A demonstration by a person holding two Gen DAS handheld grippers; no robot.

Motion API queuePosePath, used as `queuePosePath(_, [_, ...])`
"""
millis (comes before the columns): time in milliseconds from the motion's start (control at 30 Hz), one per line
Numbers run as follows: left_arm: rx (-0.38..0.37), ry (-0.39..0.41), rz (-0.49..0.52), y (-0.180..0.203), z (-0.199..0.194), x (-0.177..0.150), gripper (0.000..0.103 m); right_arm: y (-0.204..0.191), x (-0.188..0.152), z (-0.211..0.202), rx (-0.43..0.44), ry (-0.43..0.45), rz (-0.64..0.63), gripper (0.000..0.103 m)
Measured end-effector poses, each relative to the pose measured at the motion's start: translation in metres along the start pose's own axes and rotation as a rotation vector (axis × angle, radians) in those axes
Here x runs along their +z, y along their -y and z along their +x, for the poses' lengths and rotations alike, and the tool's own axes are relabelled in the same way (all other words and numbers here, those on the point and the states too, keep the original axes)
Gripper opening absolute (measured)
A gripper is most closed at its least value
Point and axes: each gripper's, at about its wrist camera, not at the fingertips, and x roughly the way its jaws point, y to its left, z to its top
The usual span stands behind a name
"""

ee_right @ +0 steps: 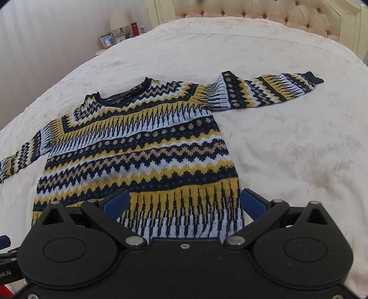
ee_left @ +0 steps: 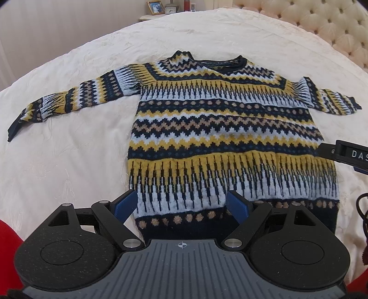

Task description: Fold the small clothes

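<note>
A small knit sweater (ee_left: 220, 128) in navy, yellow, white and tan zigzag bands lies flat, front up, on a cream bedspread (ee_left: 69, 161), both sleeves spread out. Its hem is nearest me, its collar far. My left gripper (ee_left: 181, 202) is open and empty, hovering over the hem's left part. My right gripper (ee_right: 184, 202) is open and empty over the sweater (ee_right: 142, 147) at its lower right edge. The right gripper's body shows at the right edge of the left wrist view (ee_left: 345, 154).
The bedspread (ee_right: 287, 149) stretches wide around the sweater. A tufted headboard (ee_right: 264, 16) stands at the far end. A nightstand with a photo frame (ee_right: 107, 40), a lamp (ee_right: 119, 21) and small bottles is at the far left. Red cloth (ee_left: 9, 248) shows at the near left.
</note>
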Motion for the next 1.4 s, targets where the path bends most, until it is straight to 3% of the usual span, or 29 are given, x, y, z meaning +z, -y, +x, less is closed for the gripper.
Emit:
queuePosePath(1167, [0.001, -0.009, -0.007, 0.001, 0.009, 0.003, 0.084, -0.003, 0.000, 0.006, 0.016, -0.041, 0.000, 0.102])
queuePosePath(1400, [-0.047, 0.020, -0.057, -0.011, 0.012, 0.010, 0.084, -0.002, 0.002, 0.003, 0.054, -0.018, 0.023, 0.102])
